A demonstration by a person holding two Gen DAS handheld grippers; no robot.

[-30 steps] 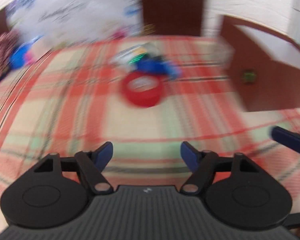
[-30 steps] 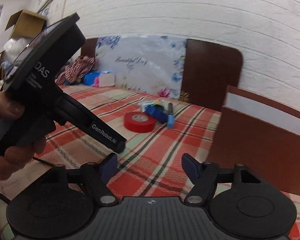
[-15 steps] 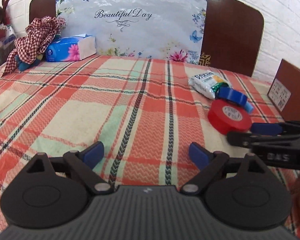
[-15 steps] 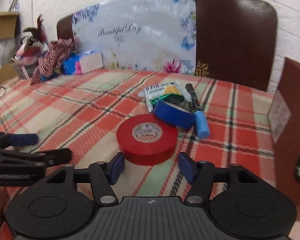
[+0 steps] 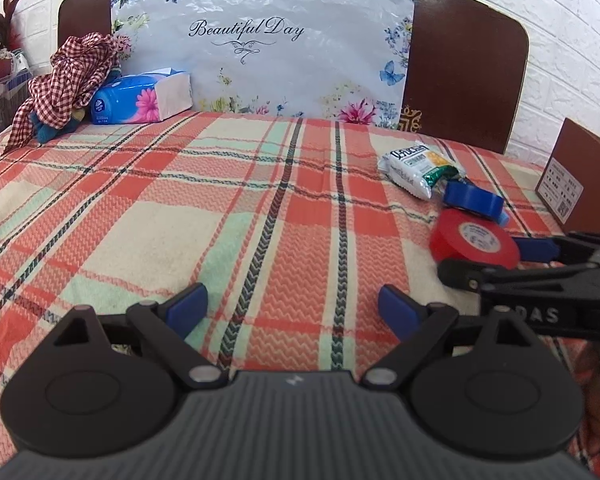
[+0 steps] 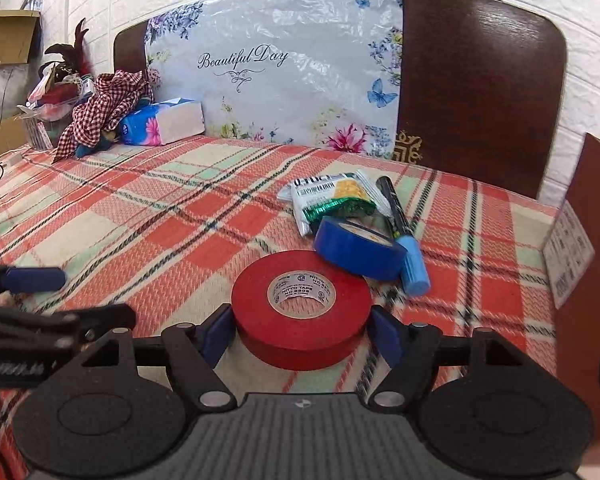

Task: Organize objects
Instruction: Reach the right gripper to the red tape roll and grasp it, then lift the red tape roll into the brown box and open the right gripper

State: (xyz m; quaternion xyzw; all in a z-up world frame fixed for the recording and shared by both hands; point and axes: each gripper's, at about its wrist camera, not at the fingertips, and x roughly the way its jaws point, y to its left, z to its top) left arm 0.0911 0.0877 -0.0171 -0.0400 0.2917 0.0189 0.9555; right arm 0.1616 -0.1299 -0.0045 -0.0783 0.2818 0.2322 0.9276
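A red tape roll (image 6: 300, 340) lies flat on the plaid cloth (image 6: 160, 240). My right gripper (image 6: 302, 332) is around it, one blue pad at each side; the jaws are opening and the pads sit beside the roll without squeezing it. Behind the red roll lie a blue tape roll (image 6: 356, 252), a black marker with a light-blue cap (image 6: 400, 224) and a snack packet (image 6: 332, 200). My left gripper (image 5: 292, 308) hovers wide open over bare cloth to the left, with nothing between its fingers. In the left wrist view the red roll (image 5: 474, 240) and right gripper (image 5: 496, 260) show at the right.
A brown box (image 6: 588, 240) stands at the right edge. At the back left are a tissue box (image 5: 140, 98) and a red checked cloth (image 5: 68, 76). A floral panel (image 5: 260, 40) leans on the dark headboard (image 5: 464, 80).
Both grippers swung across the bed and settled. The right gripper closed in on the red roll, which now sits between its fingers. The left jaws widened.
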